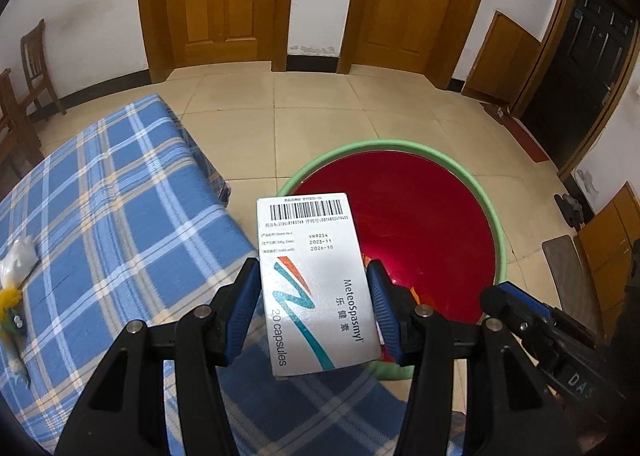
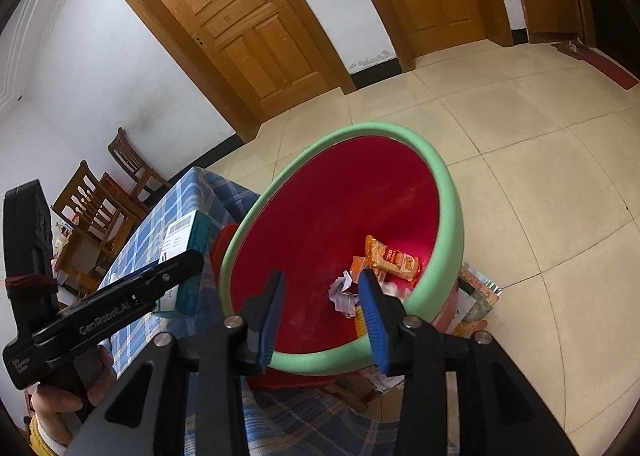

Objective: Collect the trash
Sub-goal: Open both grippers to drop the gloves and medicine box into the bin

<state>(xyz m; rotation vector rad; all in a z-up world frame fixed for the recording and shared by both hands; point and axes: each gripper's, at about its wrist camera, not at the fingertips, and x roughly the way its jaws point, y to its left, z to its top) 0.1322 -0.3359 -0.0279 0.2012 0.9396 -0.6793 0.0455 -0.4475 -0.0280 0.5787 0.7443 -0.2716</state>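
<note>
Tiled floor, wooden doors behind; a blue plaid tablecloth [image 1: 120, 224] covers the table. The left gripper [image 1: 314, 296] is clamped on a white medicine box [image 1: 316, 284], held at the near rim of the red bin [image 2: 340, 216] just ahead. The right gripper [image 2: 320, 296] stands partly parted and empty above the bin, crumpled paper [image 2: 344, 294] and an orange wrapper [image 2: 392, 258] lying below its fingertips.

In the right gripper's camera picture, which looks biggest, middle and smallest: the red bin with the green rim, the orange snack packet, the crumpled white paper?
1. Red bin with green rim
2. Orange snack packet and crumpled white paper: alike, too close to rank.
</note>
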